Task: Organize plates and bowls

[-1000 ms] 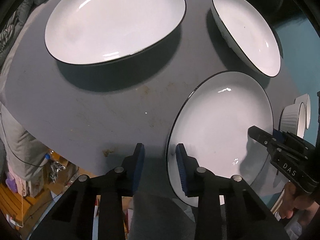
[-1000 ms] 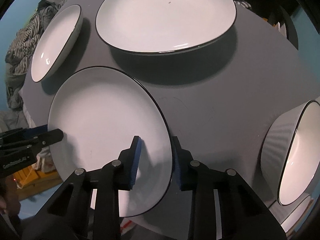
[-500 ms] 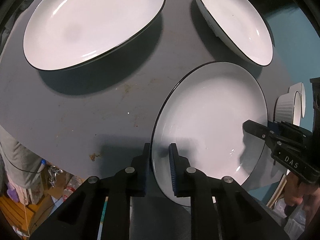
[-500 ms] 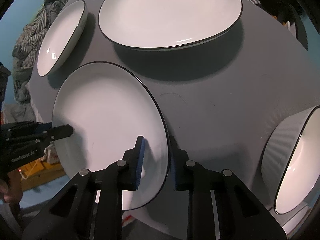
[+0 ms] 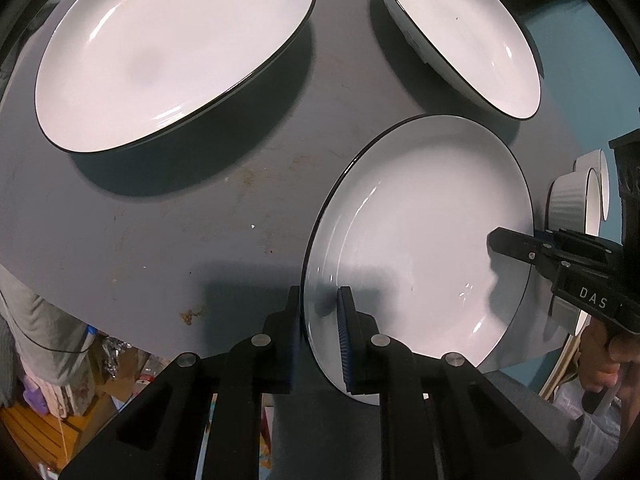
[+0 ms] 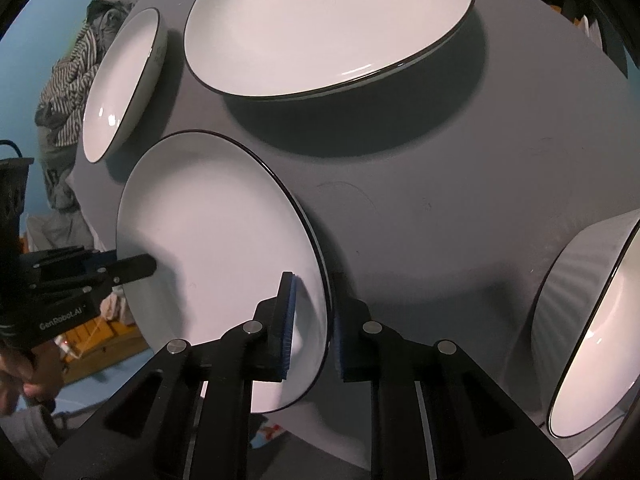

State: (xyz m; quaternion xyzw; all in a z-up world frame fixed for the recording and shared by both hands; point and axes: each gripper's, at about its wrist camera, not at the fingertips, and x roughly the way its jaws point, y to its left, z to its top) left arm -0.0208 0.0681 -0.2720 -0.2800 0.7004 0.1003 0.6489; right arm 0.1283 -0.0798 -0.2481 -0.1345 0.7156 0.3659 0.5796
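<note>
Both the left gripper (image 5: 320, 332) and right gripper (image 6: 310, 320) clamp the near plate (image 5: 420, 240); only the right view shows striped cloth (image 6: 68, 80).

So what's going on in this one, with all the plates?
A person holds a gripper in each hand, and both have just closed onto opposite edges of the same near plate. The left gripper and right gripper pinch its rim. Two other plates and a ribbed bowl sit untouched on the grey table.

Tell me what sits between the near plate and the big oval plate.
Nothing: only bare grey table between near plate and oval plate, per left wrist view.
</note>
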